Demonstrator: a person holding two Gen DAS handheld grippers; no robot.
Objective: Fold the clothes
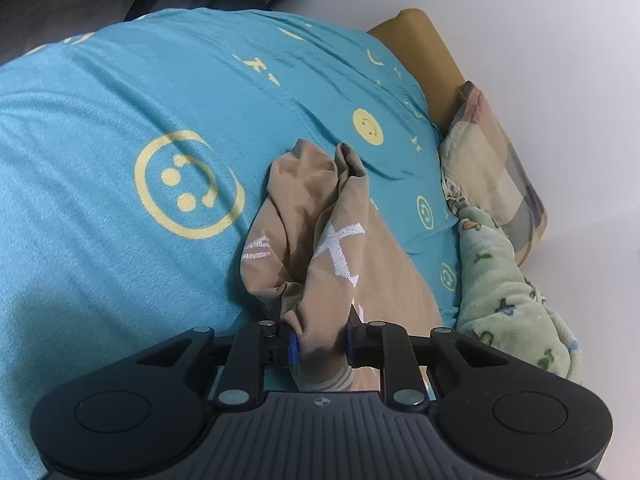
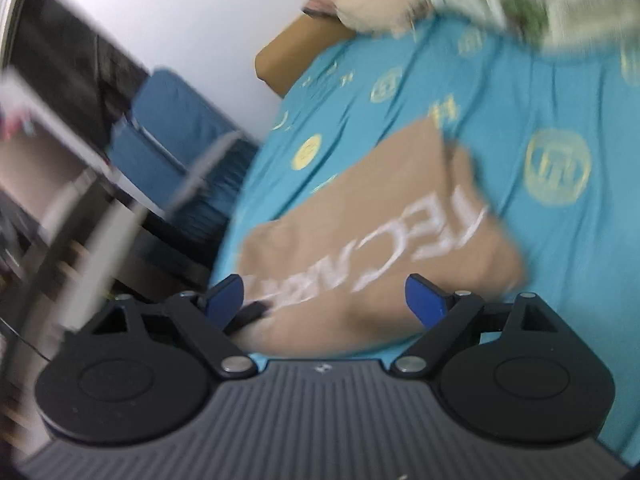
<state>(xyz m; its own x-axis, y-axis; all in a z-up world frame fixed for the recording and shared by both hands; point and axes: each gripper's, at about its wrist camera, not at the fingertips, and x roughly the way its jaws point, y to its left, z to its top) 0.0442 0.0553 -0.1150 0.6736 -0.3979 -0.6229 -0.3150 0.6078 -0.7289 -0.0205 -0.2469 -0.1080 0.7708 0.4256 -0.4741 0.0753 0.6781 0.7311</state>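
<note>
A tan garment with white lettering (image 1: 320,240) lies on a bed with a teal sheet printed with yellow smiley faces (image 1: 120,100). My left gripper (image 1: 321,346) is shut on a bunched part of the garment, with a ribbed cuff sticking out behind the jaws, and holds it lifted above the sheet. In the blurred right wrist view the tan garment (image 2: 380,208) lies mostly flat on the teal sheet (image 2: 560,260). My right gripper (image 2: 324,300) is open and empty, just above the garment's near edge.
A pale green fleece blanket (image 1: 504,292) and a checked pillow (image 1: 492,152) lie at the bed's right side against a tan headboard (image 1: 428,44) and white wall. A blue folding chair (image 2: 172,136) and a dark shelf (image 2: 60,64) stand beyond the bed's left edge.
</note>
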